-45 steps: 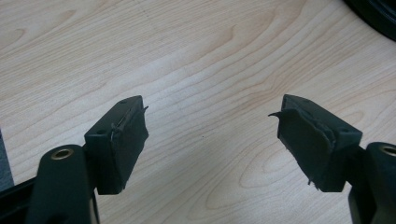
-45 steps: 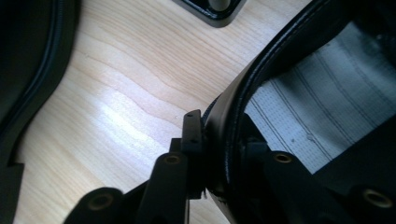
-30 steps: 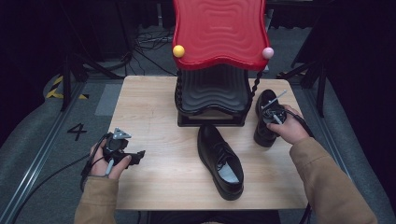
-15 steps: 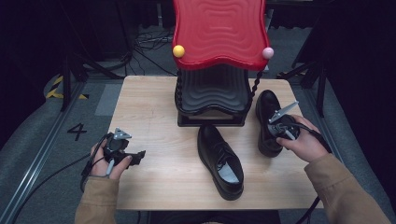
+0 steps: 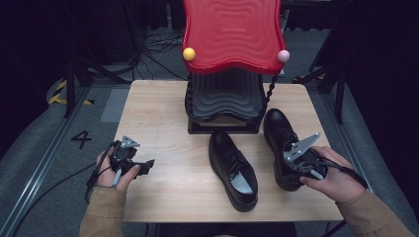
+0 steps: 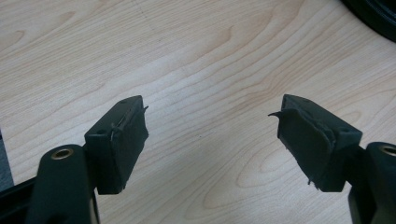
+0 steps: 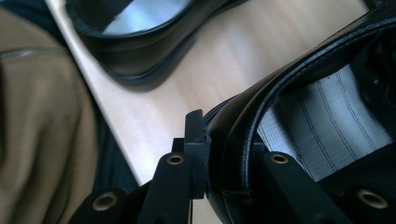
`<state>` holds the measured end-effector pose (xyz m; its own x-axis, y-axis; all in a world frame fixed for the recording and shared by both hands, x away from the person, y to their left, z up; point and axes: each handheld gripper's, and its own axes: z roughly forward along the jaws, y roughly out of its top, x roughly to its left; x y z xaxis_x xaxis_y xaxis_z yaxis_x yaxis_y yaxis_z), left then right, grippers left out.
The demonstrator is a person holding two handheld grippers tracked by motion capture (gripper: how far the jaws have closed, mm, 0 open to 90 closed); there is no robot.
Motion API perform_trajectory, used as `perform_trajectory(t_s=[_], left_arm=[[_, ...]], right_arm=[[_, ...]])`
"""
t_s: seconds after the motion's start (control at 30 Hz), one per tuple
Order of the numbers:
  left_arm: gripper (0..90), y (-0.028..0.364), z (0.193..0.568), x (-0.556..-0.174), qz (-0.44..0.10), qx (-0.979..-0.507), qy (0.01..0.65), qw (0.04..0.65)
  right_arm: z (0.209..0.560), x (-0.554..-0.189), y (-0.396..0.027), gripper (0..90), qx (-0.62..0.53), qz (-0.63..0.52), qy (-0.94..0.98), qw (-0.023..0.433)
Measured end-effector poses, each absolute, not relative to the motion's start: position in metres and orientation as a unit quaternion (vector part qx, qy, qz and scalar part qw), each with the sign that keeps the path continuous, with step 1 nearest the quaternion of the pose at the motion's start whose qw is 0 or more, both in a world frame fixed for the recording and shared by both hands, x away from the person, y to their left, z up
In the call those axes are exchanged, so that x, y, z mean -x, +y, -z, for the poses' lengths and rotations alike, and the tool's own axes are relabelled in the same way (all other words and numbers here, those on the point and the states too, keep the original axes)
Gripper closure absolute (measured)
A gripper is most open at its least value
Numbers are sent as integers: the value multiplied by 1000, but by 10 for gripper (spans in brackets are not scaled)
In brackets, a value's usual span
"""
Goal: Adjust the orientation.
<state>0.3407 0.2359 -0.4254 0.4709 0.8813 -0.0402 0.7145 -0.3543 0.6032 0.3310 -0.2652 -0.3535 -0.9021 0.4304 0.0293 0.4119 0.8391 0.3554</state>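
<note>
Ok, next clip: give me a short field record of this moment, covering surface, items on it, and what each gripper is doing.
surface: wooden table
rack: black stand at the table's far edge, under a red wavy top
middle shoe: black shoe, on the table, untouched
right shoe: black shoe, heel rim clamped
left gripper: open, jaws wide apart over bare wood
right gripper: shut on the right shoe's heel rim, one jaw outside, one inside
</note>
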Motion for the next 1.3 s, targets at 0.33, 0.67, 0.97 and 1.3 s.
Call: perform_trajectory(t_s=[0.33, 0.67, 0.97, 1.3], left_arm=[[246, 235, 426, -341, -146, -810, 493, 282], [245, 235, 426, -341, -146, -809, 493, 283], [245, 236, 427, -341, -143, -810, 493, 283], [245, 236, 428, -341, -141, -809, 496, 283]], right_arm=[[355, -304, -251, 792, -180, -161, 970, 15], [367, -304, -235, 786, -149, -157, 976, 3], [380, -316, -220, 783, -127, -157, 979, 1], [409, -337, -210, 783, -110, -154, 982, -5]])
